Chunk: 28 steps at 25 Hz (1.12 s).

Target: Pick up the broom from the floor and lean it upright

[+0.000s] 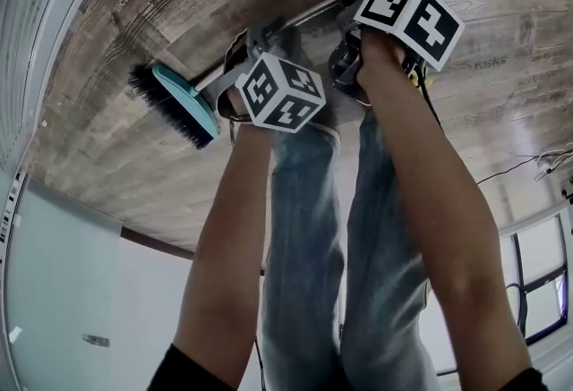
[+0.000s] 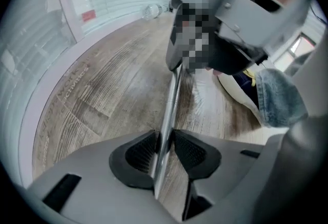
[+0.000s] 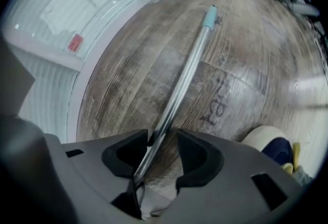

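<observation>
Lying on the wooden floor, the broom has its brush head at the left. The left gripper is clamped on the metal handle. The right gripper straddles the handle farther right, jaws apart.

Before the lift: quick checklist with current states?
1. Left gripper clamped on broom handle: ok, pads press both sides.
2. Right gripper clamped: not ok, jaws apart round the handle.
3. Broom head unobstructed: ok, bare floor around it.
4. Shoe clear of handle: ok, apart.
5. Place to lean it: cannot tell.
</observation>
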Motion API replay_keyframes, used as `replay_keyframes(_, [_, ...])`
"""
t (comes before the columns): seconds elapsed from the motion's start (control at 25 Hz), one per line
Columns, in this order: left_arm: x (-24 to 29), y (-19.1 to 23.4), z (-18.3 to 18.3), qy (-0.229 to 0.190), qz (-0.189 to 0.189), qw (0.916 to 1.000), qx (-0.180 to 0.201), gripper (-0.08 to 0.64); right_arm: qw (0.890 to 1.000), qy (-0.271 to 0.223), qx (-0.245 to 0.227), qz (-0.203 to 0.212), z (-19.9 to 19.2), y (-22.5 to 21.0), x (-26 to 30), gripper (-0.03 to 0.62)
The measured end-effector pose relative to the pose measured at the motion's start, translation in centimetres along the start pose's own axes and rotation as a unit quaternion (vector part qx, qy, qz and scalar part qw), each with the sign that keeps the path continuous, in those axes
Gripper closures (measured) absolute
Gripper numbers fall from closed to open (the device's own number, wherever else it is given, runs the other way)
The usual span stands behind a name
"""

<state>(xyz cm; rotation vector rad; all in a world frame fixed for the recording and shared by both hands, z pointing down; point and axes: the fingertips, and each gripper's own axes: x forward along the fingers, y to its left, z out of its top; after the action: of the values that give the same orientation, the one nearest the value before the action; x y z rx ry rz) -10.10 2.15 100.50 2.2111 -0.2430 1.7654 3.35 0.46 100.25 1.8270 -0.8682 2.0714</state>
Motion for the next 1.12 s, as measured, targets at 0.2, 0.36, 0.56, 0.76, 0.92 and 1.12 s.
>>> replay_keyframes(0.2, [0.0, 0.0, -0.2, 0.007, 0.013, 0.9995, 0.029, 0.428, 0.999, 0.012, 0.016, -0.041, 0.1, -0.4, 0.3, 0.419])
replay_keyframes(0.36, [0.2, -0.3, 0.0, 0.019, 0.016, 0.9988, 0.041, 0.433, 0.998, 0.003, 0.001, -0.07, 0.2, -0.6, 0.3, 0.43])
replay_keyframes(0.56, [-0.3, -1.1, 0.5, 0.021, 0.002, 0.9983, 0.055, 0.463, 0.999, -0.022, 0.028, -0.036, 0.8, -0.3, -0.7, 0.468])
replay_keyframes(0.76, [-4.2, -0.4, 3.1, -0.035, 0.009, 0.9992, -0.017, 0.471, 0.997, -0.07, -0.019, 0.011, 3.6, 4.3, -5.4, 0.489])
replay_keyframes(0.92, [-9.1, 1.0, 3.7, -0.06, 0.016, 0.9976, -0.031, 0.471, 0.993, -0.087, -0.042, 0.061, 3.7, 8.6, -10.0, 0.494])
replay_keyframes(1.12, [-15.6, 3.0, 4.8, -0.112, 0.017, 0.9929, -0.034, 0.472, 0.984, -0.112, -0.067, 0.125, 3.6, 14.1, -16.7, 0.502])
